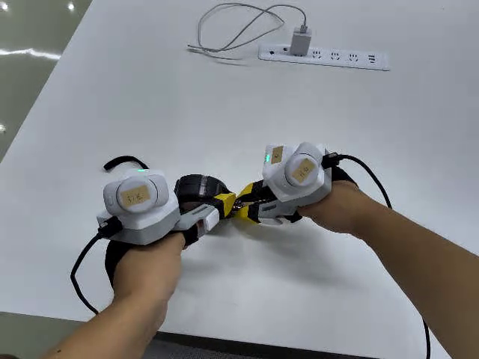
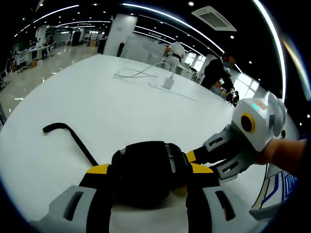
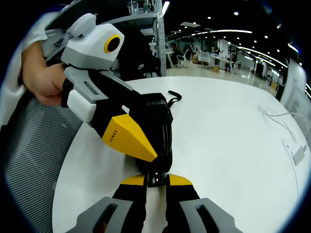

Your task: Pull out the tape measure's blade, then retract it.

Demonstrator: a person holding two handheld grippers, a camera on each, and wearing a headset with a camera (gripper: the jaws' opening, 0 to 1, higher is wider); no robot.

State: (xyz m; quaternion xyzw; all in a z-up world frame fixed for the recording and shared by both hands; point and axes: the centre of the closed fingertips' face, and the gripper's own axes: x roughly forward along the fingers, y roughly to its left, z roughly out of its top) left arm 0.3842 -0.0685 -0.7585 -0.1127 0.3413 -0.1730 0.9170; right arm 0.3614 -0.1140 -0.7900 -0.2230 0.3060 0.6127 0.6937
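A black tape measure [image 1: 198, 187] rests on the white table [image 1: 247, 112], with my left gripper [image 1: 211, 197] shut on its case. In the left gripper view the case [image 2: 148, 167] sits between the yellow-tipped jaws of my left gripper [image 2: 149, 171]. My right gripper [image 1: 241, 209] meets it from the right. In the right gripper view, my right gripper [image 3: 156, 180] is shut on the blade's end hook [image 3: 156, 175], right at the mouth of the case [image 3: 158, 121]. Almost no blade shows. The case's black wrist strap [image 1: 123, 161] lies on the table to the left.
A white power strip [image 1: 323, 54] with a plugged charger [image 1: 301, 41] and a looped grey cable [image 1: 239, 26] lies at the far side. The table's left edge [image 1: 45, 90] runs diagonally and its near edge [image 1: 224, 340] is close to me. People [image 2: 218, 73] stand beyond the table.
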